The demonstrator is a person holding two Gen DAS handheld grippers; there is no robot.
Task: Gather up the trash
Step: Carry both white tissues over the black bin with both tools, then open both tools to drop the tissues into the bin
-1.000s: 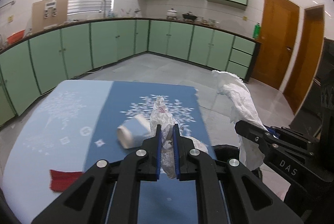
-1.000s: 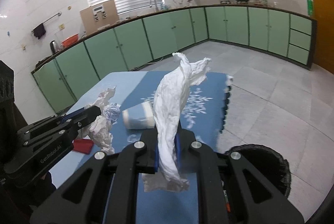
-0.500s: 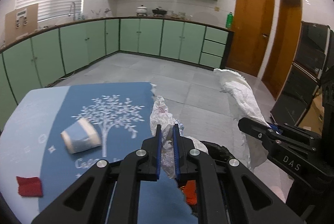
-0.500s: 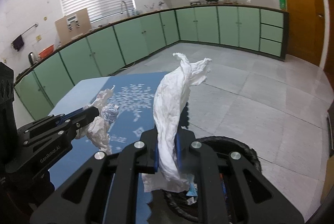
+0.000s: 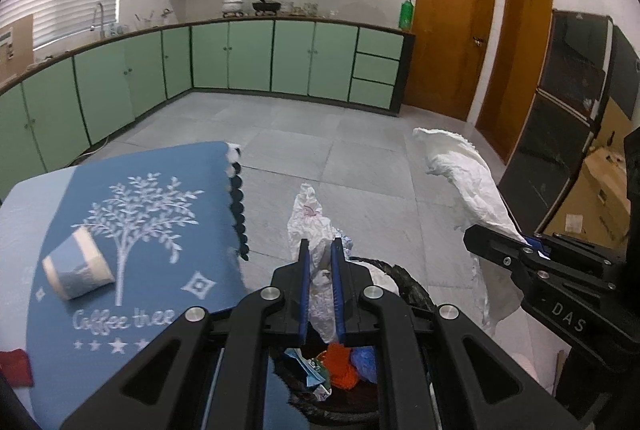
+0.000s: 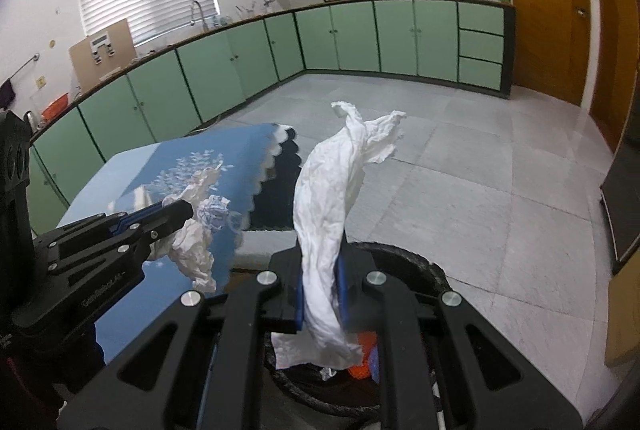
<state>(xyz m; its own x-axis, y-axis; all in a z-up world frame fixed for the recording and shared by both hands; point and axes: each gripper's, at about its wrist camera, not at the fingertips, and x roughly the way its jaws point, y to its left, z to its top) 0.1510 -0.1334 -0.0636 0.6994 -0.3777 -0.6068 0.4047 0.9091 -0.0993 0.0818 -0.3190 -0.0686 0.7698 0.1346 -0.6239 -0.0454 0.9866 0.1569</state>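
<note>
White crumpled tissue [image 6: 332, 230] clamped in the right gripper [image 6: 322, 294] and a wadded plastic wrapper [image 5: 316, 230] pinched in the left gripper [image 5: 320, 290], both held above the black trash bin [image 5: 412, 294] beside the blue-clothed table [image 5: 160, 197], where a paper cup [image 5: 76, 270] lies.

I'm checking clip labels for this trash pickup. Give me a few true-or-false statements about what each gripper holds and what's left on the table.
1. The left gripper is shut on a crumpled wrapper. True.
2. The right gripper is open. False: it is shut on a white tissue.
3. A paper cup lies tipped over on the blue tablecloth. True.
4. The bin below the grippers is empty. False: coloured scraps lie in it.
5. The cup stands in the bin. False: it lies on the tablecloth.
</note>
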